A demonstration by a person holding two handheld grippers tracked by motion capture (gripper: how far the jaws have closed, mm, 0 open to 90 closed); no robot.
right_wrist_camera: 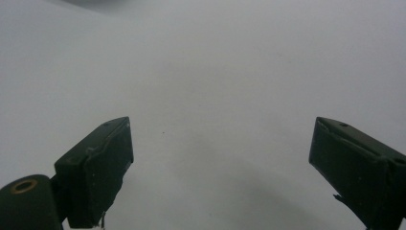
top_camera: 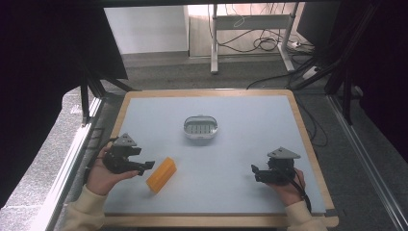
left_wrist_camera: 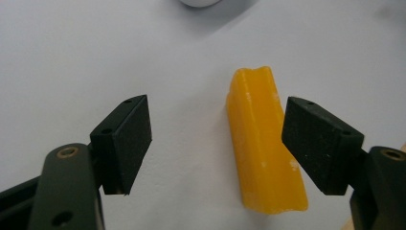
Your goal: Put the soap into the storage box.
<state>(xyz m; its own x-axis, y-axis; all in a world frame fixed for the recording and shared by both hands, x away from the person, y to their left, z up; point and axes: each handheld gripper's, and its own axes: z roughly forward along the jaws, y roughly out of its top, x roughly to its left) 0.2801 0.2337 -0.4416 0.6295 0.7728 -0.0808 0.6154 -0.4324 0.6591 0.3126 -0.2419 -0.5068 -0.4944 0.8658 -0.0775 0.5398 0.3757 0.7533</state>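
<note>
The left tongs (top_camera: 148, 166) sit low at the near left of the pale blue surface (top_camera: 250, 144), jaws spread and pointing at the yellow soap bar (top_camera: 161, 174), which lies flat just beside their tips; that placement reads as a lineup for a pinch not yet made. In the left gripper view the soap bar (left_wrist_camera: 263, 148) lies lengthwise, off-centre in the gap, close by one jaw and apart from the other, with bare surface showing between it and that far jaw, so nothing is gripped so far. The bar's long axis runs roughly along the jaws' reach, which would let the pads close across its narrow width, a sensible hold for a slick block, I judge. Farther toward the middle stands a white oval soap dish (top_camera: 200, 127) with a slotted grey floor, empty and well apart from the bar, probably the place the soap is meant to go. The right tongs (top_camera: 255, 172) rest at the near right, jaws also spread wide over bare surface, holding nothing and apparently waiting. Count: one soap bar, one dish, two tongs, each in one hand.
</note>
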